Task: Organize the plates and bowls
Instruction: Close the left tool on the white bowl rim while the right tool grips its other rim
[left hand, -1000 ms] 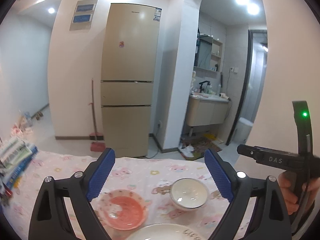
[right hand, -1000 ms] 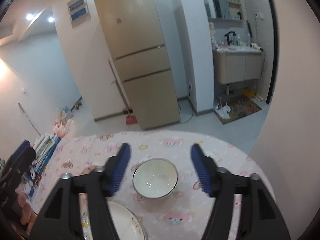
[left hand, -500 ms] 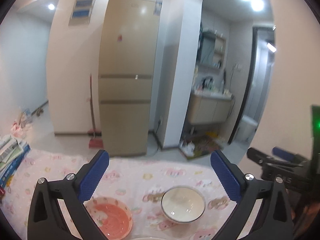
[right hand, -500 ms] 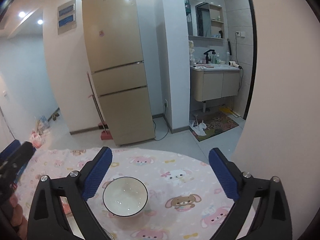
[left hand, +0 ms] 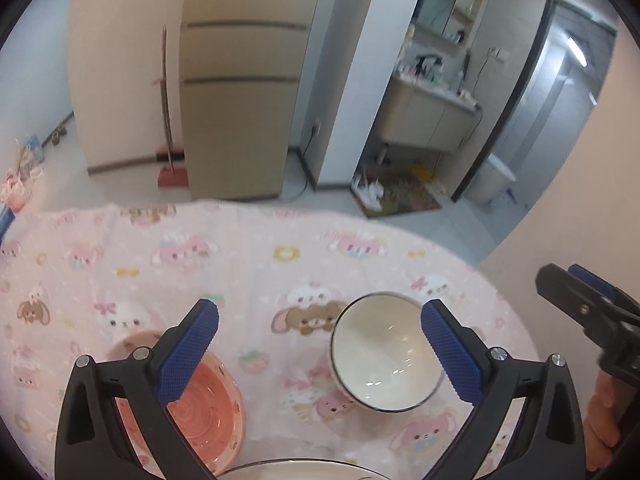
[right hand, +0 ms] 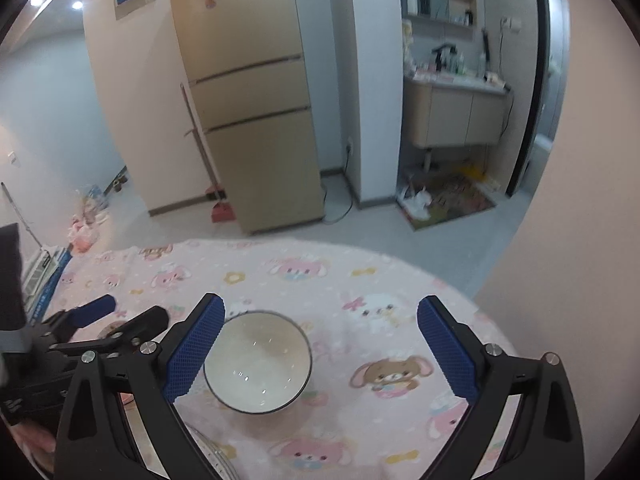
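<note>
While both grippers hang over the table (left hand: 248,248) with its pink cartoon-print cloth, neither one has anything in its grasp. Over on the left, the left gripper (left hand: 320,352) stands with its jaws spread wide, blue pads well apart, nothing between them but cloth. Its left finger hangs in front of the pink bowl (left hand: 204,412), which sits upright on the cloth at the near left. The white bowl (left hand: 382,364) with the dark rim sits upright too, just inside that gripper's right finger, and whether the pad brushes its rim is hard to say from this angle. Now the right gripper (right hand: 320,354): jaws released as well, gaping wide, and the white bowl (right hand: 258,364) lies close to its left pad rather than centred between the two, not pinched by either. A white plate (left hand: 296,470) peeks in at the very bottom edge, nearest the cameras, with only its far rim showing. Across the floor behind the table stand a tall beige fridge (right hand: 248,92) and a washbasin cabinet (right hand: 456,116).
</note>
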Demonstrator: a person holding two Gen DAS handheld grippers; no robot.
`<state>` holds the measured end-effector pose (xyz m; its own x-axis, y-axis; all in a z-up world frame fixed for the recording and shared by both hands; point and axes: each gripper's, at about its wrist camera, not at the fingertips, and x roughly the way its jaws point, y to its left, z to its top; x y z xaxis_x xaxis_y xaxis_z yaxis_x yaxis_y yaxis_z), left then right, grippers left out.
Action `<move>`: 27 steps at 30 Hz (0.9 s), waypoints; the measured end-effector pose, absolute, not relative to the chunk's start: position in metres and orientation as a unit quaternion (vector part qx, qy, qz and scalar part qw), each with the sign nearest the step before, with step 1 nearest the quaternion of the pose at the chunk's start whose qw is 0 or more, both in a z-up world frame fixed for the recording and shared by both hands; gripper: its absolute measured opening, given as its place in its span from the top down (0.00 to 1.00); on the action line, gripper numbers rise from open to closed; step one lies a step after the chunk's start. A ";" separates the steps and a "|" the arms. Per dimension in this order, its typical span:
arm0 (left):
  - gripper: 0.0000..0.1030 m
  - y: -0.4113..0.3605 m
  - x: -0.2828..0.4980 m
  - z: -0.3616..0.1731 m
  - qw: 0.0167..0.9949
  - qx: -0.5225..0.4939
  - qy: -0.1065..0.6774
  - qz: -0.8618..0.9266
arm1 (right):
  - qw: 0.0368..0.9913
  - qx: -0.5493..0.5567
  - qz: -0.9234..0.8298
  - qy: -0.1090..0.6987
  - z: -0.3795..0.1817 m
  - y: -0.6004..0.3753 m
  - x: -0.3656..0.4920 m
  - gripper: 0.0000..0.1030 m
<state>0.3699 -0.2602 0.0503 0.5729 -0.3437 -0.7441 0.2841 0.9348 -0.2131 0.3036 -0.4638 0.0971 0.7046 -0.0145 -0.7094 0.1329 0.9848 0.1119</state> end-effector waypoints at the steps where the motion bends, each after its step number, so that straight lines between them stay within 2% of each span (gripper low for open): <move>1: 0.05 -0.264 0.374 0.044 0.882 -0.028 0.436 -0.175 | 0.912 0.080 -0.029 0.401 0.091 -0.465 0.309 0.10; 3: 0.14 -0.267 0.384 0.030 0.872 -0.022 0.459 -0.167 | 0.899 0.090 -0.008 0.429 0.077 -0.467 0.318 0.17; 5: 0.30 -0.264 0.388 0.016 0.859 -0.032 0.484 -0.160 | 0.882 0.104 -0.002 0.459 0.061 -0.469 0.326 0.23; 7: 0.37 -0.265 0.393 0.005 0.846 -0.044 0.506 -0.163 | 0.867 0.107 -0.007 0.486 0.044 -0.470 0.334 0.29; 9: 0.38 -0.268 0.395 -0.005 0.837 -0.047 0.517 -0.174 | 0.857 0.100 -0.007 0.505 0.029 -0.471 0.341 0.31; 12: 0.41 -0.276 0.395 -0.013 0.834 -0.032 0.522 -0.176 | 0.838 0.102 -0.007 0.537 0.009 -0.473 0.348 0.39; 16: 0.62 -0.289 0.393 -0.026 0.817 -0.020 0.545 -0.187 | 0.822 0.098 -0.008 0.561 -0.009 -0.469 0.359 0.42; 18: 0.63 -0.293 0.394 -0.031 0.809 -0.019 0.555 -0.193 | 0.820 0.090 -0.013 0.564 -0.014 -0.466 0.362 0.43; 22: 0.67 -0.297 0.395 -0.040 0.800 -0.017 0.569 -0.189 | 0.806 0.079 0.005 0.586 -0.027 -0.456 0.365 0.66; 27: 0.67 -0.299 0.398 -0.047 0.784 -0.031 0.585 -0.203 | 0.797 0.066 0.009 0.601 -0.041 -0.444 0.368 0.72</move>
<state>0.3976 -0.2986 -0.0474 0.2326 -0.3542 -0.9058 0.2817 0.9159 -0.2858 0.3682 -0.4439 -0.0408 0.2776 0.0936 -0.9561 0.0654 0.9911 0.1160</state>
